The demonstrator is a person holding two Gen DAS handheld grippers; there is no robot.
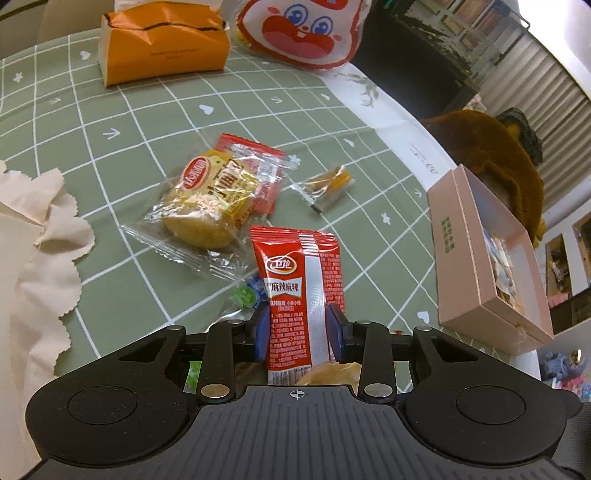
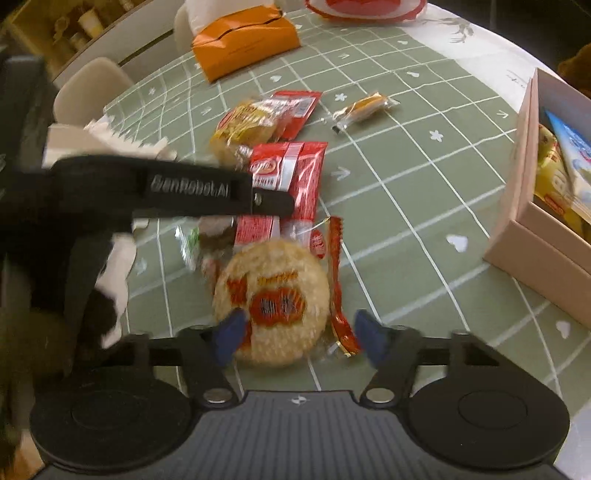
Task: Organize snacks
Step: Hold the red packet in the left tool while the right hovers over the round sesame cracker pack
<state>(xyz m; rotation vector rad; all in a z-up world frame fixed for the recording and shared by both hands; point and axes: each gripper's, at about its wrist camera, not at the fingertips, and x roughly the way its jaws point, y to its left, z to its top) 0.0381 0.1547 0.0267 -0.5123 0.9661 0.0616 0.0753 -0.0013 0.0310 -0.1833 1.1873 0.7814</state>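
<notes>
A red spicy-strip packet (image 1: 299, 295) stands upright between the blue pads of my left gripper (image 1: 300, 330), which is shut on its sides. The same packet (image 2: 291, 173) shows in the right wrist view beside the left tool's black housing (image 2: 184, 188). A round rice cracker (image 2: 273, 299) in a clear wrapper with a red edge lies flat on the green checked tablecloth (image 2: 406, 184). My right gripper (image 2: 299, 334) straddles it with jaws open: the left pad overlaps the cracker's rim, and the right pad stands just beside the wrapper's edge. That view is blurred.
A wrapped yellow cake (image 1: 207, 206) lies on another red packet (image 1: 255, 158), with a small yellow candy (image 1: 328, 184) and a green jelly cup (image 1: 245, 295) nearby. An open pink box (image 2: 513, 177) holding snacks stands right. An orange box (image 1: 162, 40) and a cartoon bag (image 1: 303, 29) sit behind.
</notes>
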